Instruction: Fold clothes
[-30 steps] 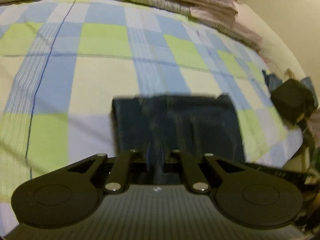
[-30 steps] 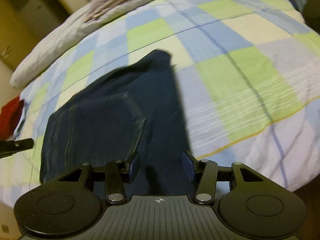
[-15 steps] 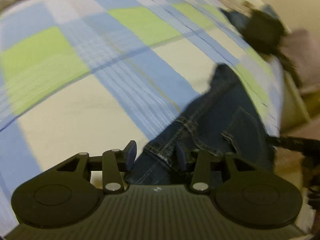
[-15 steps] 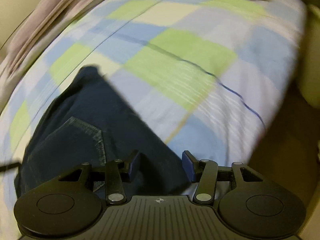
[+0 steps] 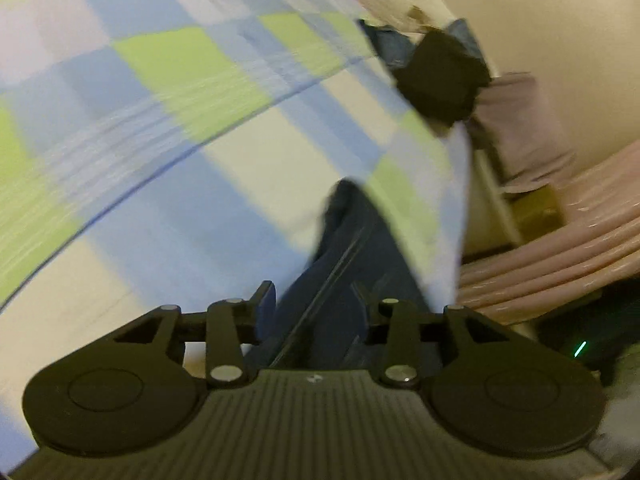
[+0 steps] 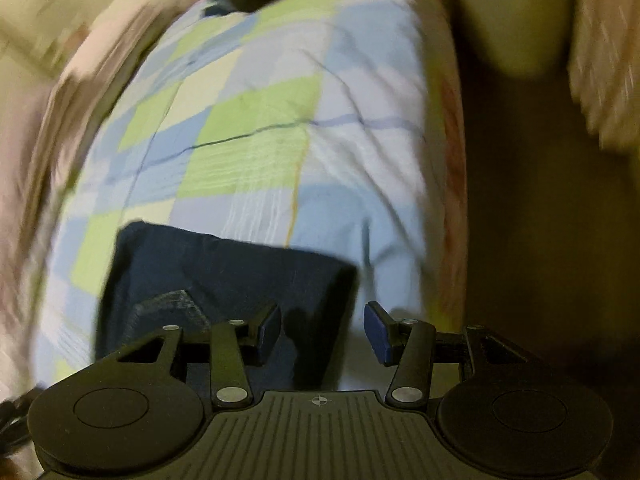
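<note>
Folded dark blue jeans [image 6: 224,276] lie on the checked bedspread [image 6: 256,120] near the bed's edge. In the left wrist view the jeans [image 5: 352,260] run between the fingers of my left gripper [image 5: 316,312], whose jaws stand open around the cloth. My right gripper [image 6: 322,330] is open; its left finger is over the jeans' near corner and its right finger is beside the jeans over the sheet. Both views are motion-blurred.
A folded black garment [image 5: 440,76] on lighter blue cloth sits near the far bed corner. The bed's edge [image 6: 448,200] drops to a dark floor at the right. Pinkish bedding [image 5: 560,240] lies beyond the bed at right.
Both grippers swung round the jeans; the views turned toward the bed's edge. The left gripper, narrow a second ago, has opened wider. The right gripper stayed open.
</note>
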Tool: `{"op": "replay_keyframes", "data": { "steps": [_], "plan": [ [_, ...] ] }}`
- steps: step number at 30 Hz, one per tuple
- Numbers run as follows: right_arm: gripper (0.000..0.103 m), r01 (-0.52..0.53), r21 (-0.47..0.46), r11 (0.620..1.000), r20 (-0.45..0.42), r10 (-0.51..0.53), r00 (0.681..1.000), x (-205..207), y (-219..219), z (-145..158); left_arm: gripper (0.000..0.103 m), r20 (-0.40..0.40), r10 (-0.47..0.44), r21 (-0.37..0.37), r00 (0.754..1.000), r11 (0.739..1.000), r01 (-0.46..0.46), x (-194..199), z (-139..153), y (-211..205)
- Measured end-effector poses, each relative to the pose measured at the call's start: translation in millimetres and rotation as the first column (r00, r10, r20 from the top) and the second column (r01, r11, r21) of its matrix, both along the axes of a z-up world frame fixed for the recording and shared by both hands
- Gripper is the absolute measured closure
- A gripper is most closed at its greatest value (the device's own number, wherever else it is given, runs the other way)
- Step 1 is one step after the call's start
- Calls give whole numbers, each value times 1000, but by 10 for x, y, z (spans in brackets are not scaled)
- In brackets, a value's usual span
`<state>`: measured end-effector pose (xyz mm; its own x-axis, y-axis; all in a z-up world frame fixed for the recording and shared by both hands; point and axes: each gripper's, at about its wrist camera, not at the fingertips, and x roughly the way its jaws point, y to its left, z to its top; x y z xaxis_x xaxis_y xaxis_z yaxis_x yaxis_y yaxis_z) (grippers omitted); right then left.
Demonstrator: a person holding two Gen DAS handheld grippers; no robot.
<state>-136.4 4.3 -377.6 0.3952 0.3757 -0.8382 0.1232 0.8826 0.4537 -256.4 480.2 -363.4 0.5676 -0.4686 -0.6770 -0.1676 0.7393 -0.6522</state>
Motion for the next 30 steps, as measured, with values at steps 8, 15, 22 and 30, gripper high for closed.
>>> {"op": "replay_keyframes", "data": {
  "steps": [8,15,22,30],
  "plan": [
    [53,206,182,962,-67,-196,978,-28,-207,-157,64,-48,-174,-150,984,975,165,1291,-524,-332],
    [79,237,215,947,-97,-221,970,65,-259,-306,99,15,-222,-155,975,963,222,1535,-561,-289],
    [81,126,123,984,-31,-123,992,65,-127,-309,94,46,-389,227,920,901,369,1479,-666,-554],
    [67,173,207,963,-65,-163,985,59,-253,-304,67,-24,-66,-206,998,977,60,1102,-739,49]
  ]
}}
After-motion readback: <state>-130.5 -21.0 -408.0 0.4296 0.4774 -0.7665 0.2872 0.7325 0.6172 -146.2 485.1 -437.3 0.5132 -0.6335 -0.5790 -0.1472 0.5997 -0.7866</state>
